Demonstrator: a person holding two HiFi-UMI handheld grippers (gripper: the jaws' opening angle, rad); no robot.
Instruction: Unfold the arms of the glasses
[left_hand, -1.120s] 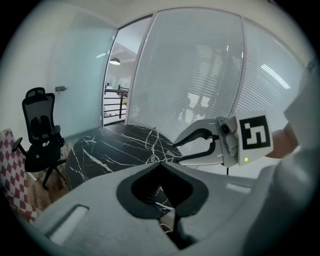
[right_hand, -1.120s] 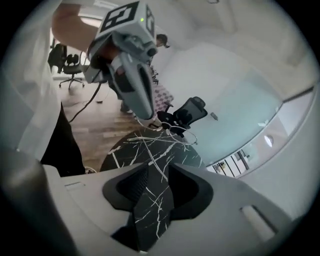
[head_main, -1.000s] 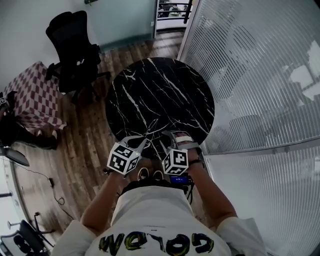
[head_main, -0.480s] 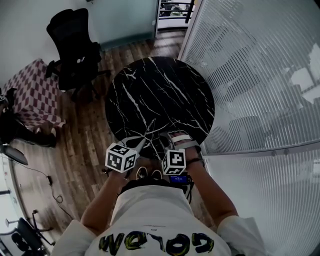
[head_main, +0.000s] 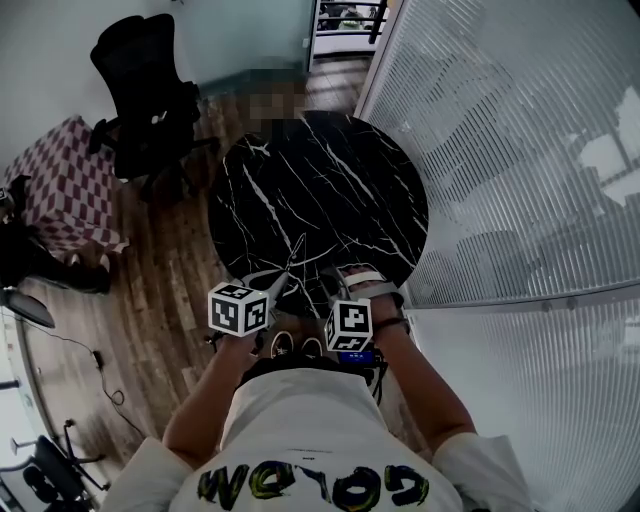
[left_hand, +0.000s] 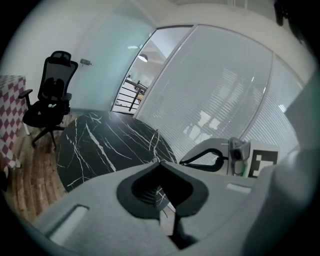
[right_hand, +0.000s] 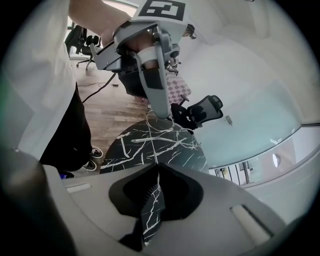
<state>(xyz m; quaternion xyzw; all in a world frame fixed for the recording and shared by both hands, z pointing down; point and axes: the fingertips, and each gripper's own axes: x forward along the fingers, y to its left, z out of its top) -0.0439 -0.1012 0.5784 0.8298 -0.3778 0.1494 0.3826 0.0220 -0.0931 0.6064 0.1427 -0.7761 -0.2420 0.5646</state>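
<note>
The person wears a white short-sleeved T-shirt (head_main: 300, 440) with yellow-green and dark lettering across the chest, dark trousers (right_hand: 60, 137) and black-and-white sneakers (right_hand: 91, 152). The left hand-held gripper (left_hand: 159, 162) and the right hand-held gripper (right_hand: 158, 165) are alike: a smooth light-grey moulded body with two broad jaws framing a black, ribbed hollow, and on top a white cube (head_main: 238, 308) printed with bold black square markers on each face. The right one's jaws are closing, with a thin wire of the glasses (right_hand: 161, 131) between their tips.
</note>
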